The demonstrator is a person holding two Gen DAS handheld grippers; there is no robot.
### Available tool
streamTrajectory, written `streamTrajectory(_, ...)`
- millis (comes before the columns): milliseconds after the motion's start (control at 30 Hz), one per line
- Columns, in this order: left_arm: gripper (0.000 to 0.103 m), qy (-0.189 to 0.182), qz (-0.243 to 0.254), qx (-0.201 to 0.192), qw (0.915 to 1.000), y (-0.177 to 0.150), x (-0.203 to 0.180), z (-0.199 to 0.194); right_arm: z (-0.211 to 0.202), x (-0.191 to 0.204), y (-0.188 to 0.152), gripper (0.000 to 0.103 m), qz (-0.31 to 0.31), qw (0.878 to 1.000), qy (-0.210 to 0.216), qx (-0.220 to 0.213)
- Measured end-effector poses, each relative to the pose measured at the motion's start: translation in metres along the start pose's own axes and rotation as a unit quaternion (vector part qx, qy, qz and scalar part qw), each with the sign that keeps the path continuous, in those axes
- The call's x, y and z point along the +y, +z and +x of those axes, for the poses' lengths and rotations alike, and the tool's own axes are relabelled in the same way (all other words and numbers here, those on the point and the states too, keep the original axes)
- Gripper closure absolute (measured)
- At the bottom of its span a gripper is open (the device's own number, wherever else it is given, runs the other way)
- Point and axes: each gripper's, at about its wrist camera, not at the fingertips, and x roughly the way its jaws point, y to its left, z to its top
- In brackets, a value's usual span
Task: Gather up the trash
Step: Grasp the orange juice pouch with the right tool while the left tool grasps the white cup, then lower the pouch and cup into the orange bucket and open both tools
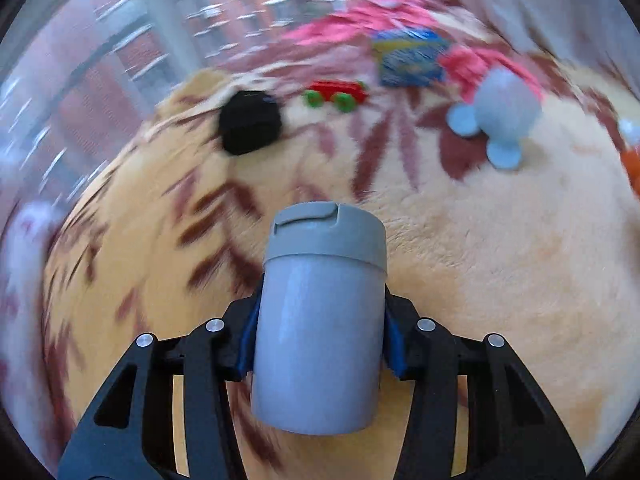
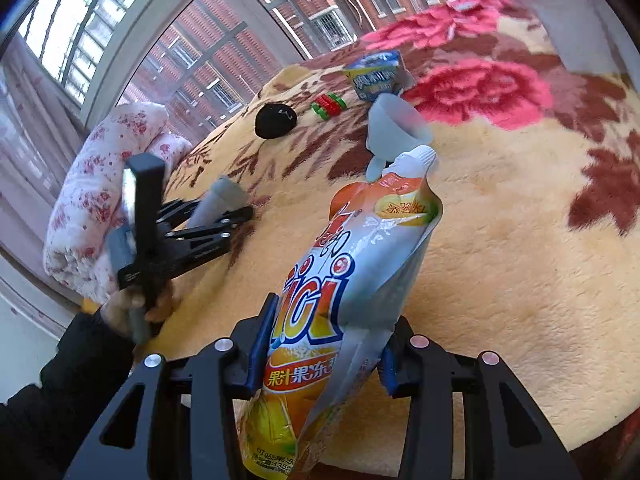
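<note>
A grey-blue canister (image 1: 320, 292) with a grey flip lid lies lengthwise between the blue pads of my left gripper (image 1: 320, 324), which is shut on its sides just above the blanket. The right wrist view shows that same left gripper (image 2: 230, 216) at the left with the canister (image 2: 222, 196) in it. My right gripper (image 2: 326, 352) is shut on an orange and white jelly drink pouch (image 2: 360, 248), holding it upright with its white spout on top. Part of the pouch's bottom end drops out of the picture.
On the plush flowered blanket (image 2: 500, 240) lie a black round object (image 1: 250, 122), a red toy with green wheels (image 1: 336, 92), a blue and yellow packet (image 1: 410, 58) and a pale blue funnel-shaped thing (image 1: 500, 112). A rolled floral quilt (image 2: 100, 184) sits by the window.
</note>
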Motion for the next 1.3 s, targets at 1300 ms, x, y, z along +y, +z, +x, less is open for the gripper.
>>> streamTrajectory(1300,0.056,-0.038,-0.191,0.069,0.9785,-0.208,-0.147,-0.12,-0.045,0.029,-0.198,0.06,-0.172,0.98,-0.079,0.062)
